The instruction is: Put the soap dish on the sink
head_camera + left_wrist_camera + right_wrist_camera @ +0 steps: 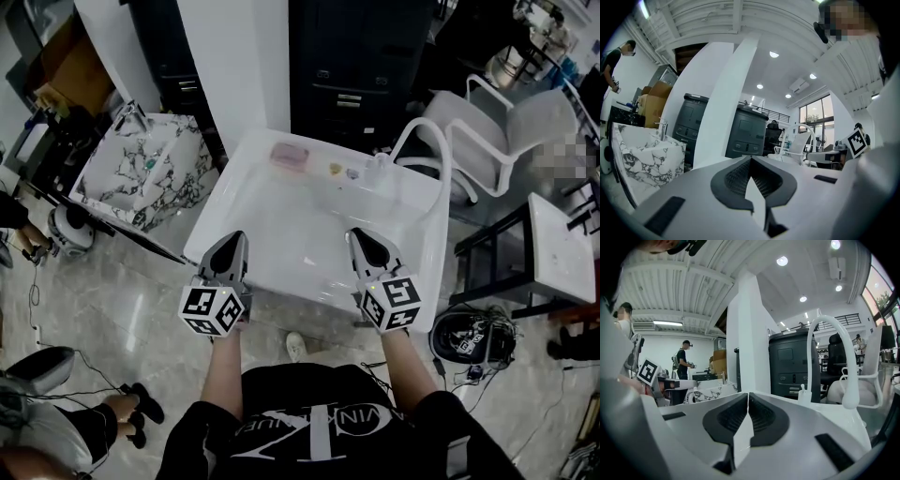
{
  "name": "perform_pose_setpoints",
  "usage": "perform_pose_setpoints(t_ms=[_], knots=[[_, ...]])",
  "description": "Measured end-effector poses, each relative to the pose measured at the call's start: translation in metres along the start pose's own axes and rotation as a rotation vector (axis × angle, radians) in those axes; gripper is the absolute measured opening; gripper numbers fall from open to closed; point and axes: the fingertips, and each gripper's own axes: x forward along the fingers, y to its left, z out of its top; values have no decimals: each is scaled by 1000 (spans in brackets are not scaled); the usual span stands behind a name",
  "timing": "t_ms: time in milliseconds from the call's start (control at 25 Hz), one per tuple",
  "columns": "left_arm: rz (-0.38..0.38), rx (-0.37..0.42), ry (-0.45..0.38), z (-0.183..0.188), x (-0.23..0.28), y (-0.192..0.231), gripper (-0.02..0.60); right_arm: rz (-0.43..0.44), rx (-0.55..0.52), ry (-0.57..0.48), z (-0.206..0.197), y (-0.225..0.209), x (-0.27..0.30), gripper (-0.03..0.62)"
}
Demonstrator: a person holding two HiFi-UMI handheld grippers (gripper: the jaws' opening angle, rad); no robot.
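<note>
Head view shows the pink, translucent, rectangular soap dish (289, 156) lying near the far edge of the white rectangular sink (281, 258), left of that edge's middle. Its long side seems to run along the edge. Both hand-held grippers hover over the near edge and point toward the far side. The left gripper (232, 242) and the right gripper (360, 236) each have their jaws pressed together on nothing, as each gripper view confirms. The dish lies ahead and between them, a little closer to the left gripper's line, so that hand looks better placed. Toward the far right corner stand a small yellow piece (336, 169), a small purple piece (352, 172), a clear bottle (378, 169) and the white arched faucet (427, 141), crowding the right side. The basin between grippers and dish is open. A marbled sink (141, 173) stands apart to the left.
</note>
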Motion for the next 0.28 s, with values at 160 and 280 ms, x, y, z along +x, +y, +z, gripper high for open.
perform_pose_setpoints(t_ms=[160, 280], knots=[[11, -10, 3, -7, -7, -4, 14, 4, -4, 10, -5, 1, -7, 28], [19, -23, 6, -11, -9, -6, 14, 1, 1, 14, -7, -1, -11, 28]])
